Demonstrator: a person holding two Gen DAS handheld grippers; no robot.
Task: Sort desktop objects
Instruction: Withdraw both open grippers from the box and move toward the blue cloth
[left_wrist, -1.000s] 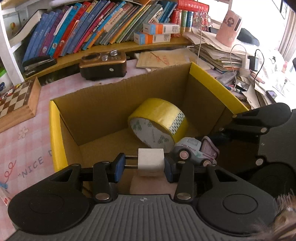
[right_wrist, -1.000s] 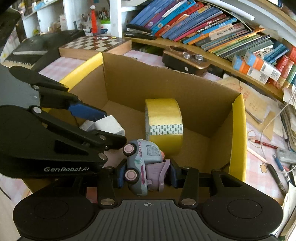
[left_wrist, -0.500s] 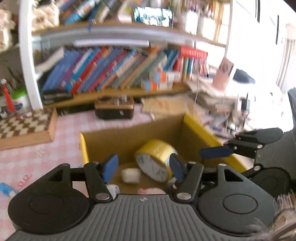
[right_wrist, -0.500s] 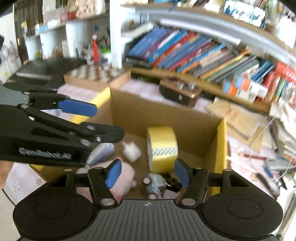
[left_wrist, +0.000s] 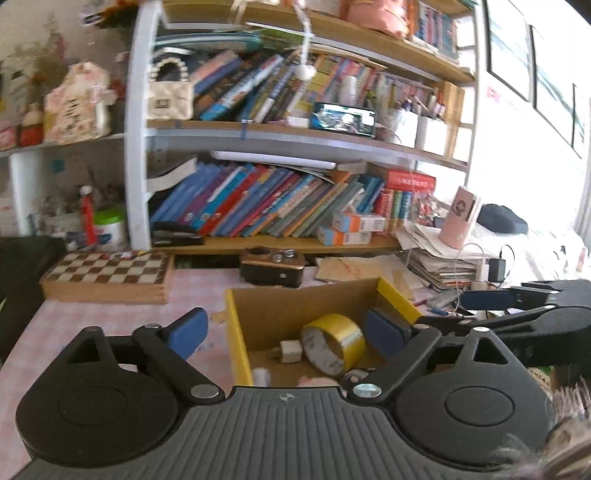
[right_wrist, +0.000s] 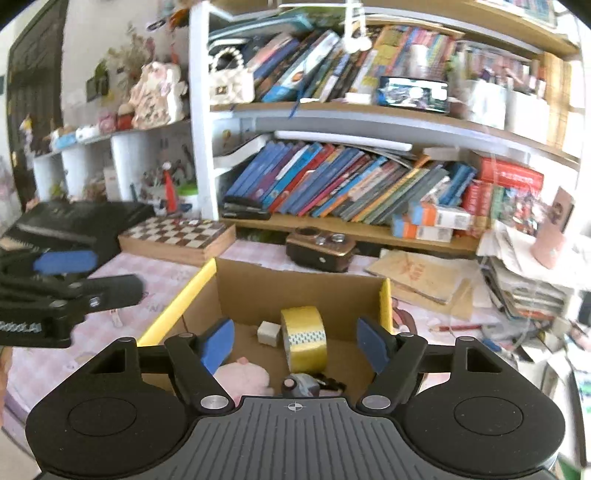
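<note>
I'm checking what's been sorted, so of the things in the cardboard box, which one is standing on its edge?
The yellow tape roll. It stands on its rim in the cardboard box, while the white charger cube, pink plush and toy truck lie low.

Pink checked tablecloth-covered desk (right_wrist: 162, 275). Ahead of the right fingers, an open cardboard box (right_wrist: 295, 286) with yellow flaps; beyond it a brown radio-like device (right_wrist: 320, 248); left of the fingers a wooden chessboard case (right_wrist: 177, 236); right of them, brown paper envelopes (right_wrist: 421, 273) and stacked papers (right_wrist: 528, 280).
</note>
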